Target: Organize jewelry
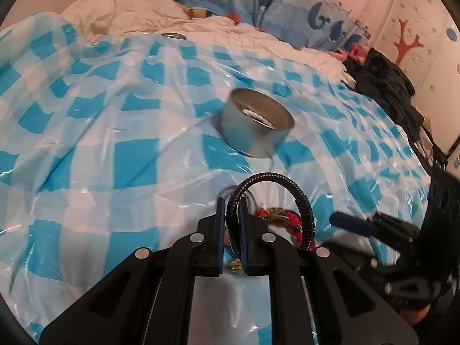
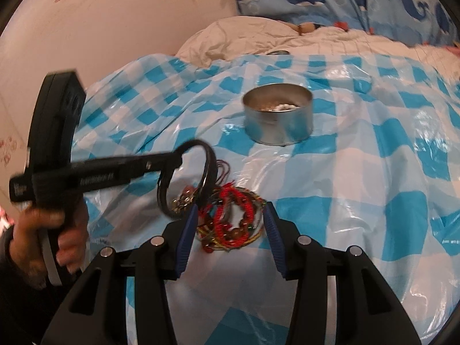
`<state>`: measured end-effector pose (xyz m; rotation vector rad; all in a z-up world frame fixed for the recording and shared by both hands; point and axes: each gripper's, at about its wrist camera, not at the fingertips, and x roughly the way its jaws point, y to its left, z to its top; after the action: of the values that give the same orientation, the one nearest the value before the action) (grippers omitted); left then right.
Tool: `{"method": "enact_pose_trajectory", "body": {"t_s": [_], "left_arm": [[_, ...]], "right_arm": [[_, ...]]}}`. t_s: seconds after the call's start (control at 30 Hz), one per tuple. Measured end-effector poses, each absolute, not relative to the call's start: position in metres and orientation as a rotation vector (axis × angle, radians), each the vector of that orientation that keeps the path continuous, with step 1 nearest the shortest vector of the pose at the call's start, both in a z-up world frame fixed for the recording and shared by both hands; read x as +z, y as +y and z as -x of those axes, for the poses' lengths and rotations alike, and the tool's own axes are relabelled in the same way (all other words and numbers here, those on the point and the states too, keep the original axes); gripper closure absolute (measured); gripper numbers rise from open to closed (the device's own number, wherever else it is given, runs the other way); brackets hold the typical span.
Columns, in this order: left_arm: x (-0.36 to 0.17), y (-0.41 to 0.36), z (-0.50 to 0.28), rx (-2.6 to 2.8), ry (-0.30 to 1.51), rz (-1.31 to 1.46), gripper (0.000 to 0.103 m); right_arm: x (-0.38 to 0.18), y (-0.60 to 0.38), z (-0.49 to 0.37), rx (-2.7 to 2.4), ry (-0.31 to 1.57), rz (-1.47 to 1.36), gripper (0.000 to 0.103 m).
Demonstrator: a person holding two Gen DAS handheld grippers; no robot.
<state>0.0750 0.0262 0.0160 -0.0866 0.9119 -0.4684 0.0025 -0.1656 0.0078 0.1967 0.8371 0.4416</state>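
Bracelet (image 1: 273, 192), black, is sitting pinched in the left gripper (image 1: 231, 210); red cords (image 2: 230, 215) are snagging it, risking dragging; right gripper (image 2: 231, 224) is gaping, empty.

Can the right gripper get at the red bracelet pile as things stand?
Probably yes. The right gripper is open, its fingers on either side of the bracelet pile, nothing between. The left gripper holds a black bangle just left of the pile, so clearance there looks tight.

Blue-and-white checked glossy sheet (image 2: 359, 172), silver metal tin (image 2: 278, 119) at centre, black braided bangle (image 1: 270, 198), red, gold and brown tangle of bracelets (image 2: 233, 221) near, cream quilt (image 2: 287, 43) far, blue whale-print pillow (image 2: 345, 3) far right.
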Motion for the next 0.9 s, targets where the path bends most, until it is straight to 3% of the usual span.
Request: {"method": "enact_pose_trajectory", "body": {"t_s": [0.27, 0.4, 0.53, 0.9], "left_arm": [[0.019, 0.033, -0.079, -0.442, 0.901, 0.106, 0.094], [0.020, 0.035, -0.080, -0.437, 0.899, 0.111, 0.094], [0.020, 0.036, -0.081, -0.437, 0.898, 0.111, 0.094], [0.020, 0.038, -0.082, -0.439, 0.896, 0.107, 0.094]], "right_arm": [[-0.003, -0.145, -0.009, 0.444, 0.860, -0.111, 0.060], [-0.009, -0.147, -0.011, 0.422, 0.900, -0.110, 0.081], [-0.008, -0.147, -0.009, 0.406, 0.901, -0.102, 0.091], [-0.005, -0.181, -0.012, 0.431, 0.894, -0.329, 0.093]]}}
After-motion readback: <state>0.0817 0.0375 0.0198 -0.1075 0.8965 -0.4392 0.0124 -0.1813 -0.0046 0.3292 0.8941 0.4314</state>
